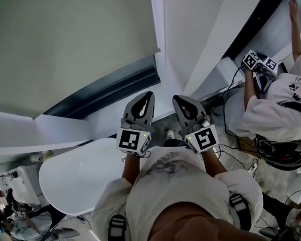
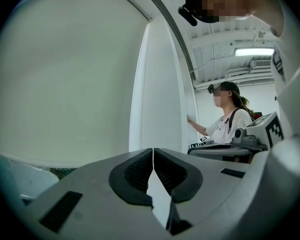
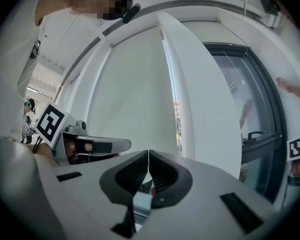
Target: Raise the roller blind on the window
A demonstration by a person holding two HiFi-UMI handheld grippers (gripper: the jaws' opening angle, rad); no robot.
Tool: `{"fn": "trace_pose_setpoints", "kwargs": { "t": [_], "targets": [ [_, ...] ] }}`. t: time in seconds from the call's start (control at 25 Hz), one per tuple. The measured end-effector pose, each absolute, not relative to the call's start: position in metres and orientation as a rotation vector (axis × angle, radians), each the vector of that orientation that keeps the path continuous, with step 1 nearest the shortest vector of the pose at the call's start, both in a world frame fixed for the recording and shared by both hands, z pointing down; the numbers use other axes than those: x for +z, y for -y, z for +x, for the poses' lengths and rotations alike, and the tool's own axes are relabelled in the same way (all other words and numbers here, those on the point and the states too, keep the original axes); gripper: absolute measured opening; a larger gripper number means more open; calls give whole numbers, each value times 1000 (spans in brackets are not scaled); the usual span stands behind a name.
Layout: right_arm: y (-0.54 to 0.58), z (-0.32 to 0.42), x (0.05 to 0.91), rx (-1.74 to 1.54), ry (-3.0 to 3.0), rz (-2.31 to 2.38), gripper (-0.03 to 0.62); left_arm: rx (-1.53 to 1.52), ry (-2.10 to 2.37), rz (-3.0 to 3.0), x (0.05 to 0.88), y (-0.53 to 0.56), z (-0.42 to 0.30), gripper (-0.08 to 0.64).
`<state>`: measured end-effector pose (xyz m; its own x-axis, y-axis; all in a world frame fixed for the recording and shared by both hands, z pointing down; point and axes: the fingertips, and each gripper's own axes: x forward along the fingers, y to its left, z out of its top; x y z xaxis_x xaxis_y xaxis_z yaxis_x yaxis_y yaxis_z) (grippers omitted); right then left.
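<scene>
Left gripper (image 1: pixel 148 94) and right gripper (image 1: pixel 176 98) were pinched shut, empty. The roller blind (image 1: pixel 65 39) hung clear beyond their fingertips, another person (image 1: pixel 271 109) off right.

The person wears a white short-sleeved T-shirt (image 1: pixel 165 195) with a faint grey print (image 1: pixel 163 166) on the chest. Black straps (image 1: pixel 239 207) with buckles cross both shoulders, perhaps a harness. The left gripper (image 1: pixel 146 97) and right gripper (image 1: pixel 179 100) are grey shells with black ribbed pads (image 2: pixel 140 173). Each carries a cube (image 1: pixel 133 140) of black-and-white square markers.
</scene>
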<state>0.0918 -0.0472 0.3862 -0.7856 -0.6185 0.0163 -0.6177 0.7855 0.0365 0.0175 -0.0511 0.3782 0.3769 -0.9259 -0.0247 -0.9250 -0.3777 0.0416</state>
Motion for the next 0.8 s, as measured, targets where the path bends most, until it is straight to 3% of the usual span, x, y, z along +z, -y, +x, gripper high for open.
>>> {"fn": "trace_pose_setpoints", "kwargs": {
  "t": [0.8],
  "targets": [
    [87, 73, 372, -66, 2933, 1136, 63, -66, 1537, 2760, 360, 133, 25, 17]
  ]
}}
